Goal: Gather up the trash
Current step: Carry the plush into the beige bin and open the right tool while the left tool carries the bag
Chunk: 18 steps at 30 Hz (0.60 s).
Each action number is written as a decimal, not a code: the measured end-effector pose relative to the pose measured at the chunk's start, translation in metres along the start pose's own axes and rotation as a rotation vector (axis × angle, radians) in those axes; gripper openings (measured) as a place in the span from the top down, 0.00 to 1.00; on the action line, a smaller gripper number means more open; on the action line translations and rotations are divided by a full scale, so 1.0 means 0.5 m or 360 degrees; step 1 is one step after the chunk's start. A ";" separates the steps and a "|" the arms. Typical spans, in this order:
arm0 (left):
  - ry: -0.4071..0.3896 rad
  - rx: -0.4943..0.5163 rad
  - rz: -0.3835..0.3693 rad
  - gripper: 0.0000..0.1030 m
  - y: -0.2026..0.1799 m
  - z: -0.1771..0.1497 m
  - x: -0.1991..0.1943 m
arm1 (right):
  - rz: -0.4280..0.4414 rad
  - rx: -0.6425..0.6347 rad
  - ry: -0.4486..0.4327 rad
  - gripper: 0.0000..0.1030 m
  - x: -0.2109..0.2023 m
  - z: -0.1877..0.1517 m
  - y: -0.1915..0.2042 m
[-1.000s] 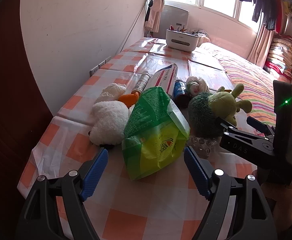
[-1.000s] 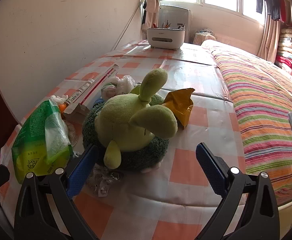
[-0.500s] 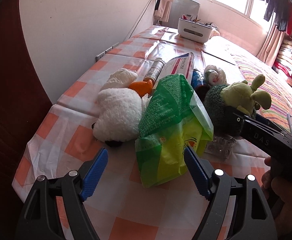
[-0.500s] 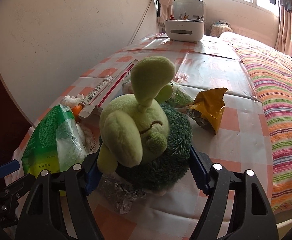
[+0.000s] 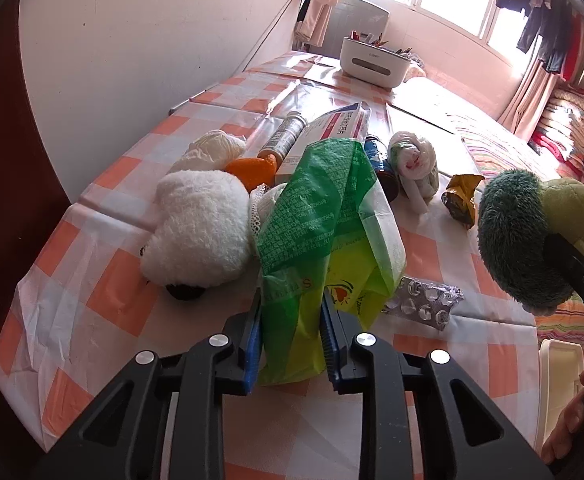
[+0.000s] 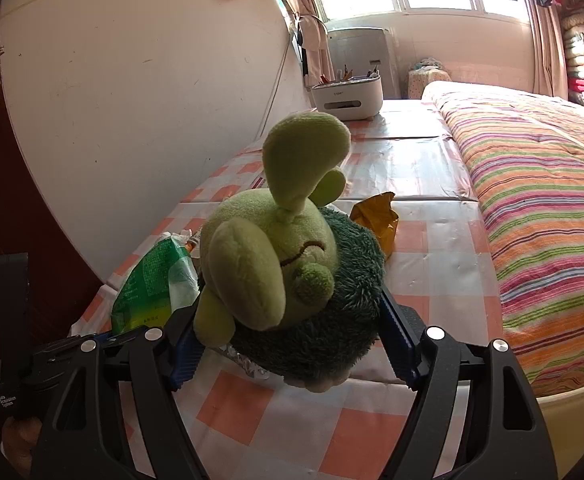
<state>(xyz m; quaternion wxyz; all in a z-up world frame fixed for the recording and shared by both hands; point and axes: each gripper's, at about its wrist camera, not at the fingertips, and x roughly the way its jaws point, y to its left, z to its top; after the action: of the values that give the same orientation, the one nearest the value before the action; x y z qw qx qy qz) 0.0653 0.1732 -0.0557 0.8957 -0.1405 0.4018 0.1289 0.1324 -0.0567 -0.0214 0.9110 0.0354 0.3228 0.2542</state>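
A green and yellow plastic bag [image 5: 324, 216] lies on the orange-checked tablecloth [image 5: 92, 300]. My left gripper [image 5: 291, 320] is closing on the bag's near end, and both blue pads press into it. My right gripper [image 6: 292, 340] is shut on a green plush toy [image 6: 276, 256] and holds it just above the table; the same plush toy [image 5: 524, 232] shows at the right of the left wrist view. A crumpled silver blister pack [image 5: 424, 300] lies right of the bag, with a yellow wrapper [image 5: 462, 200] beyond it.
A white plush [image 5: 200, 232] lies against the bag's left side. Behind are a crumpled white bag [image 5: 412, 160], a red-and-white box [image 5: 328, 132], a bottle [image 5: 286, 136] and a blue can [image 5: 380, 160]. A white organiser [image 5: 372, 62] stands at the far end; a striped bed [image 6: 532, 200] borders the right.
My left jaws went from wide open to closed on the green bag. My right jaws closed on the green plush toy and lifted it, uncovering the blister pack.
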 end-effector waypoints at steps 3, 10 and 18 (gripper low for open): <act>-0.0083 0.0046 -0.0012 0.83 -0.022 0.000 -0.016 | -0.0032 -0.0003 -0.0043 0.29 -0.029 -0.009 -0.016; -0.0237 0.0112 -0.0100 0.83 -0.078 0.005 -0.053 | -0.0107 0.0031 -0.0112 0.28 -0.083 -0.022 -0.057; -0.0365 0.0276 -0.0271 0.83 -0.189 0.042 -0.108 | -0.0209 0.0053 -0.0185 0.28 -0.132 -0.031 -0.090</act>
<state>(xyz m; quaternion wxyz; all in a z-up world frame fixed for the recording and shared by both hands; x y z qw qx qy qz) 0.0773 0.0867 0.0124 0.9521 -0.0806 0.2931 0.0327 0.0989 -0.1293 -0.0061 0.9422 0.0440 0.2751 0.1859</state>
